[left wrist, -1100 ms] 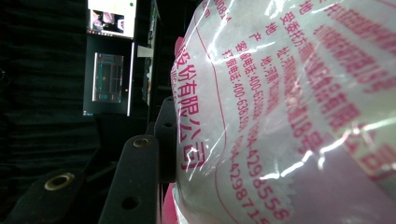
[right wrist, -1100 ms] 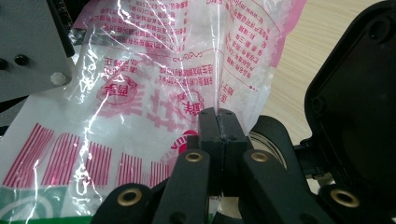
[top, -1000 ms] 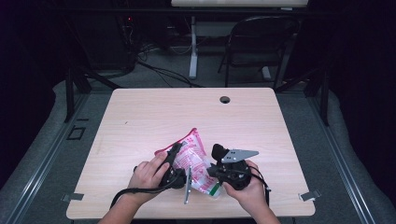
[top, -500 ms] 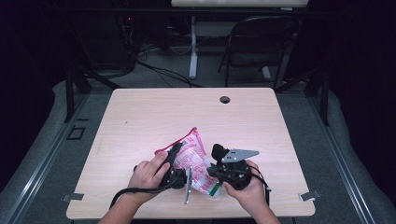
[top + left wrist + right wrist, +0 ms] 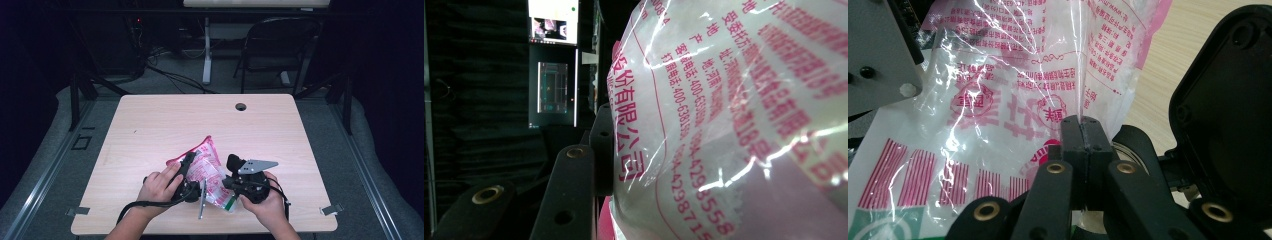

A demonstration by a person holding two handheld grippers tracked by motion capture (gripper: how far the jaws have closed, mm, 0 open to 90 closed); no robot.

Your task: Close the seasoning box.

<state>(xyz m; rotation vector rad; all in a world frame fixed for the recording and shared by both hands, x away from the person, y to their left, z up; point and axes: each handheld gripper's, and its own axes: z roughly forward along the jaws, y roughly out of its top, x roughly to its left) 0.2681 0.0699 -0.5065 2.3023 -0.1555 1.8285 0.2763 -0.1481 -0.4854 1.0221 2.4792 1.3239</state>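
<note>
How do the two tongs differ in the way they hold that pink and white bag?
The right tongs are squeezed fully together, pinching a thin fold of the bag; the left tongs stand partly apart around a thicker, bulging part of it. In the high view, the right tongs come at the bag from its right side, the left tongs from its left edge. Both are black, hand-held, and gripping the same bag just above the table.

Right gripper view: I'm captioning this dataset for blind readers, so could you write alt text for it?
The right gripper has its two black jaws pinched shut on a fold of a clear crinkly plastic bag printed with pink lettering and stripes, seen close up. A strip of light wooden table shows at the upper right, behind a black gripper body.
</note>
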